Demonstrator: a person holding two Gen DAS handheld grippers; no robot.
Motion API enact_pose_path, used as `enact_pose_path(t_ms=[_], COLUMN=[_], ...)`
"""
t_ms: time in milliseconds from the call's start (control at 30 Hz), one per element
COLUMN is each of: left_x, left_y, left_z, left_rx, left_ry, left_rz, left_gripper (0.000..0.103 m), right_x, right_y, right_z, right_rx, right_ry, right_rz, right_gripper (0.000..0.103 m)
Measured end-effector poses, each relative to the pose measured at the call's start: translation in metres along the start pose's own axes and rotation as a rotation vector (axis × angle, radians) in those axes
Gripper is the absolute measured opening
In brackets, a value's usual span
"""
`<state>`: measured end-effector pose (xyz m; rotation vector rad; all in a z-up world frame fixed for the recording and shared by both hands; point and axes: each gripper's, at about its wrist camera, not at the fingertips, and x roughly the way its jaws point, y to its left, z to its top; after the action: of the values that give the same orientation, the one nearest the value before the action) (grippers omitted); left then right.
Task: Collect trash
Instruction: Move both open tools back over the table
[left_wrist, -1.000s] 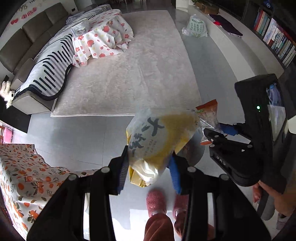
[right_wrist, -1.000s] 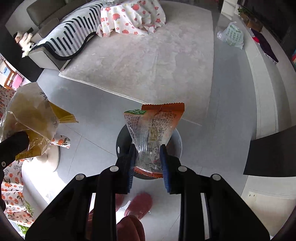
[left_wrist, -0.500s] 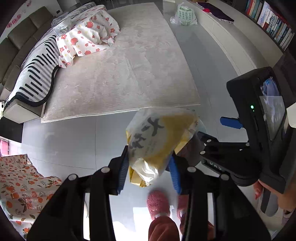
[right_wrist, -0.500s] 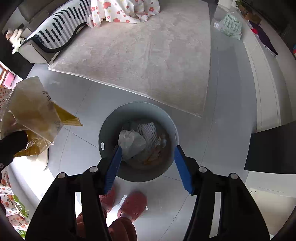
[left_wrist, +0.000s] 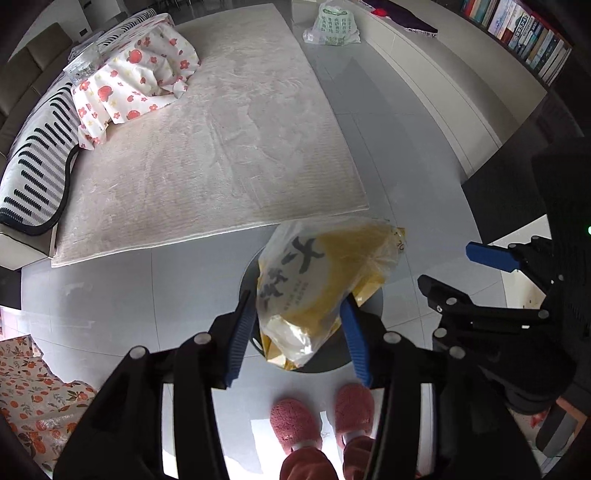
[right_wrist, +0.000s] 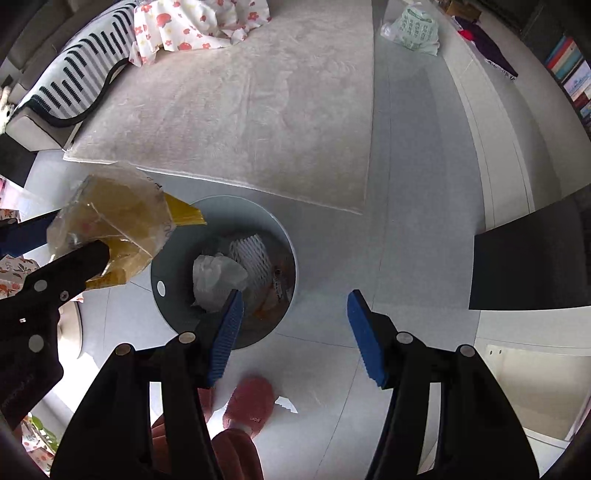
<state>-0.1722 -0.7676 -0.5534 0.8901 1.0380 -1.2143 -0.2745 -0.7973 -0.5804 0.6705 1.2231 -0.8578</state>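
My left gripper (left_wrist: 297, 334) is shut on a yellow and clear plastic snack bag (left_wrist: 317, 284), held above the grey round trash bin (left_wrist: 373, 306), which the bag mostly hides. In the right wrist view the same bag (right_wrist: 110, 232) hangs at the bin's left rim. The bin (right_wrist: 166, 266) holds crumpled white paper (right_wrist: 218, 277), white foam netting (right_wrist: 251, 251) and an orange wrapper (right_wrist: 273, 291). My right gripper (right_wrist: 293, 325) is open and empty, above the bin's near right side. It shows in the left wrist view (left_wrist: 458, 269) at the right.
A beige rug (left_wrist: 207, 147) lies beyond the bin, with a striped sofa (left_wrist: 33, 162) and floral cloth (left_wrist: 133, 85) at its far left. A green printed bag (left_wrist: 332, 26) lies at the far end. Pink slippers (left_wrist: 295, 424) stand just below the bin. A dark cabinet (right_wrist: 532, 258) is at the right.
My right gripper opened and the orange wrapper dropped into the bin. The left gripper moved the yellow bag over the bin. The right gripper shifted to the right.
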Motion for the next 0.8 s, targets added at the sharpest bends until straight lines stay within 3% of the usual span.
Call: enact_pose_path(t_ms=[33, 67, 200, 400, 567, 800], left_x=[0.004, 0.007, 0.012, -0.012, -0.056, -0.150], left_y=[-0.002, -0.003, -0.007, 0.002, 0.021, 0.063], left_z=[0.002, 0.004, 0.005, -0.015, -0.036, -0.056], left_rx=[-0.001, -0.002, -0.011, -0.027, -0.081, -0.222], left_ry=[0.000, 0.000, 0.025, 0.066, 0.092, 0.056], left_rz=[0.000, 0.006, 0.012, 0.041, 0.081, 0.188], left_gripper=[0.066, 0.068, 0.068, 0.068, 0.068, 0.068], right_x=[0.000, 0.000, -0.002, -0.017, -0.053, -0.148], right_y=[-0.003, -0.006, -0.013, -0.010, 0.009, 0.060], right_z=[-0.001, -0.002, -0.007, -0.009, -0.006, 0.011], right_rx=[0.005, 0.009, 0.015, 0.001, -0.050, -0.192], right_ry=[0.002, 0.004, 0.014, 0.017, 0.001, -0.066], right_rz=[-0.003, -0.006, -0.011, 0.007, 0.040, 0.111], right_gripper=[0.057, 0.057, 0.057, 0.057, 0.057, 0.057])
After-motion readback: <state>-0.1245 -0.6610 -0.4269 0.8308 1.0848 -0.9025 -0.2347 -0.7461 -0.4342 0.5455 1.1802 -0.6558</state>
